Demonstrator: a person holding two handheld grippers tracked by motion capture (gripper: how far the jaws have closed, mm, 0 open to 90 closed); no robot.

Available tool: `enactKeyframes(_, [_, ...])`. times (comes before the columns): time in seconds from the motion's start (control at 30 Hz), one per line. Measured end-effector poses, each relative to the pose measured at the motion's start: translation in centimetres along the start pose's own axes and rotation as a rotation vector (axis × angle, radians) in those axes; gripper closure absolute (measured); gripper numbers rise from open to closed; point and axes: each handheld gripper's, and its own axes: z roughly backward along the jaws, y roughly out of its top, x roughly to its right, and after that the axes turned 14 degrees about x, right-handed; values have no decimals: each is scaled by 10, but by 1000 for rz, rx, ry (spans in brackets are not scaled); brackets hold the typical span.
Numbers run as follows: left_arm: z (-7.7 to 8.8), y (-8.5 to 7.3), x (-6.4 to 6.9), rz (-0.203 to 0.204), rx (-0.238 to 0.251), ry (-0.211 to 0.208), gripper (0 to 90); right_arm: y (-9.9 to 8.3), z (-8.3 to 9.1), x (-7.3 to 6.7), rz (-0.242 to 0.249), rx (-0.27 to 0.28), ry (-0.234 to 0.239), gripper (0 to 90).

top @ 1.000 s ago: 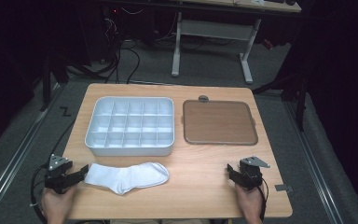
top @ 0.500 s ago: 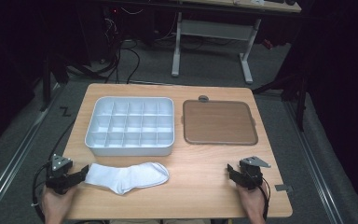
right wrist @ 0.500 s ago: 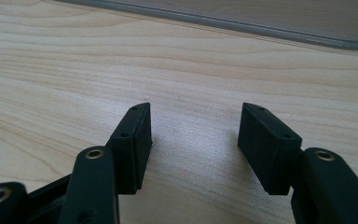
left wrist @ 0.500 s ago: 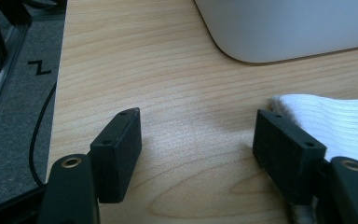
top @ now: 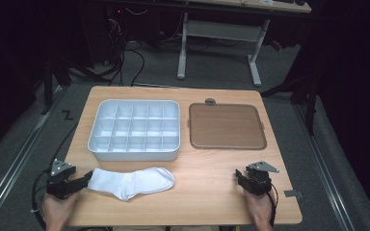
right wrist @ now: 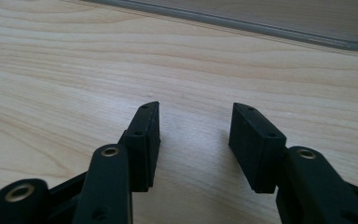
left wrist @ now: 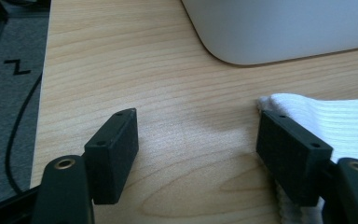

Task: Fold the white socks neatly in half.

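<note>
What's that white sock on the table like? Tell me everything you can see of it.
The white sock looks like soft ribbed knit, its ribs plain in the left gripper view. It lies flat and limp on the wooden table, near the front edge, just in front of the white compartment tray and apart from it. Its cuff end points toward the left gripper, whose open jaws stand at that end; one jaw rests against the cuff's edge. Nothing grips it.

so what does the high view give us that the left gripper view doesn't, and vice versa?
High view alone: the right gripper, jaws open over bare wood and just been closing with nothing between them, the brown tray, and the whole divided bin.
Left gripper view alone: close detail of the open jaws, one pad touching the sock's ribbed cuff.
Both: the white sock, a bin corner, the wooden table, the left gripper.
</note>
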Motion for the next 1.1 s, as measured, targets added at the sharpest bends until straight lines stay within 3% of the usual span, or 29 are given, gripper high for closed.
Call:
enactKeyframes(0.1, [2,2,-1,25,-2,-13,325,1,2,-5,3,12,18,570])
enactKeyframes(0.17, [6,6,-4,79,10,-28,343,5,3,-12,6,19,50,605])
enactKeyframes(0.2, [6,6,-4,79,10,-28,349,6,2,-15,16,24,62,612])
enactKeyframes(0.23, [9,10,-5,122,25,-42,353,8,2,-18,17,27,68,617])
enactKeyframes(0.27, [11,11,-6,139,22,-48,355,10,2,-21,22,29,78,620])
enactKeyframes(0.47, [14,14,-4,166,9,-71,361,15,-2,-36,45,23,122,622])
enactKeyframes(0.53, [17,17,2,193,5,-95,365,16,-5,-44,49,24,150,626])
enactKeyframes(0.73, [18,15,13,194,-20,-106,380,22,-8,-64,67,43,220,629])
enactKeyframes(0.9, [18,6,20,167,-51,-82,408,29,-11,-96,108,35,323,629])
enactKeyframes(0.93, [18,6,20,167,-51,-82,409,29,-11,-96,108,35,323,629])
enactKeyframes(1.0, [17,3,21,163,-65,-77,413,32,-12,-113,133,34,367,628])
enactKeyframes(1.1, [16,3,22,163,-71,-75,413,34,-14,-125,137,33,398,628])
